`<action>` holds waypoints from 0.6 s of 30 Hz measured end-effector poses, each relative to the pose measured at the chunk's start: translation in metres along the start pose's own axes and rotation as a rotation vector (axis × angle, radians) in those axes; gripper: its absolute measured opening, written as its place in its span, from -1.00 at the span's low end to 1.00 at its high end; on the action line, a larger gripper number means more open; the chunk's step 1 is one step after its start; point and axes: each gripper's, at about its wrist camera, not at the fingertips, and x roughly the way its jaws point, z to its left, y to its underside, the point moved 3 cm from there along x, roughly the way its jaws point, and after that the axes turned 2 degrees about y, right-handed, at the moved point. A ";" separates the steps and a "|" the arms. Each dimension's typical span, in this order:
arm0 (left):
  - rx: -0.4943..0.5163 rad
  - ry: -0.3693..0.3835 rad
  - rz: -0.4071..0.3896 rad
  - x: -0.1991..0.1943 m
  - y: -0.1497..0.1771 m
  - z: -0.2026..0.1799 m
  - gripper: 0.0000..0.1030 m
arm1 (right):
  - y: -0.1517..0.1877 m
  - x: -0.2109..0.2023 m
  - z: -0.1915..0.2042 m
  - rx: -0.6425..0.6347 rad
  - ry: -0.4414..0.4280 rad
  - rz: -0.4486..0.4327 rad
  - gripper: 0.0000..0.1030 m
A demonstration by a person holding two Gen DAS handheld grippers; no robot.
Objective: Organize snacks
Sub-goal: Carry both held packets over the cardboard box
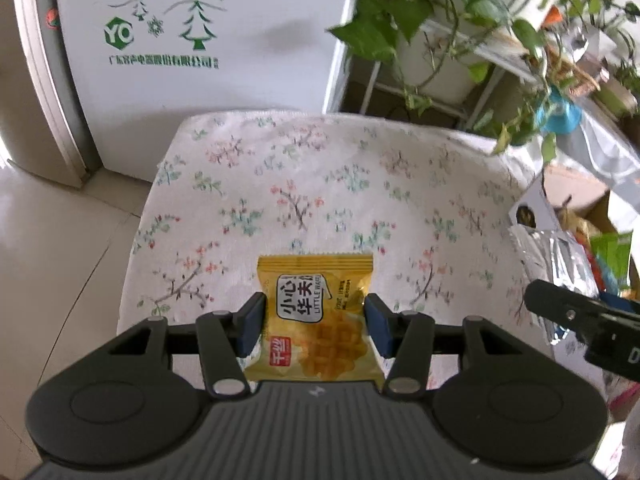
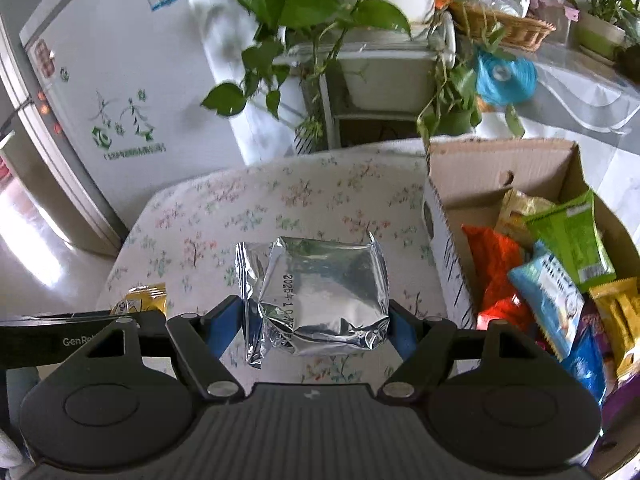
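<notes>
Floral-clothed table (image 1: 280,184) is cleared as a yellow waffle packet (image 1: 316,316) is gripped by the left tongs (image 1: 315,322) and a silver pouch (image 2: 320,296) by the right tongs (image 2: 316,322), apparently bound for the cardboard box (image 2: 472,168).

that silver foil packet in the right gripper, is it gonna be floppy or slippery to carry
The silver foil packet is probably light and crinkly: its skin is creased. The loose flap on its left side looks floppy. Glossy foil may slide between the right gripper's pads.

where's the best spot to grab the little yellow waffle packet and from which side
Grip the yellow waffle packet across its two long side edges near the middle, coming from above its near end, as the left gripper does now. It is flat and narrow, so the jaws span its width; the crimped ends are floppy.
</notes>
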 end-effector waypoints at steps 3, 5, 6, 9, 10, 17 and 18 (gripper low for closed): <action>-0.012 0.003 -0.037 -0.006 -0.008 -0.005 0.02 | -0.008 -0.006 -0.005 0.017 -0.007 -0.029 0.58; -0.016 0.009 -0.063 -0.011 -0.013 -0.009 0.02 | -0.013 -0.010 -0.009 0.022 0.001 -0.052 0.58; -0.017 0.010 -0.077 -0.014 -0.015 -0.012 0.02 | -0.015 -0.011 -0.010 0.024 0.007 -0.061 0.58; -0.014 0.016 -0.109 -0.020 -0.020 -0.021 0.02 | -0.022 -0.017 -0.018 0.046 0.017 -0.090 0.58; -0.009 0.017 -0.117 -0.021 -0.021 -0.025 0.02 | -0.024 -0.018 -0.021 0.053 0.020 -0.097 0.58; 0.005 0.041 -0.143 -0.029 -0.025 -0.044 0.02 | -0.035 -0.034 -0.038 0.084 0.032 -0.161 0.59; 0.011 0.043 -0.149 -0.030 -0.025 -0.047 0.02 | -0.036 -0.037 -0.042 0.096 0.034 -0.171 0.59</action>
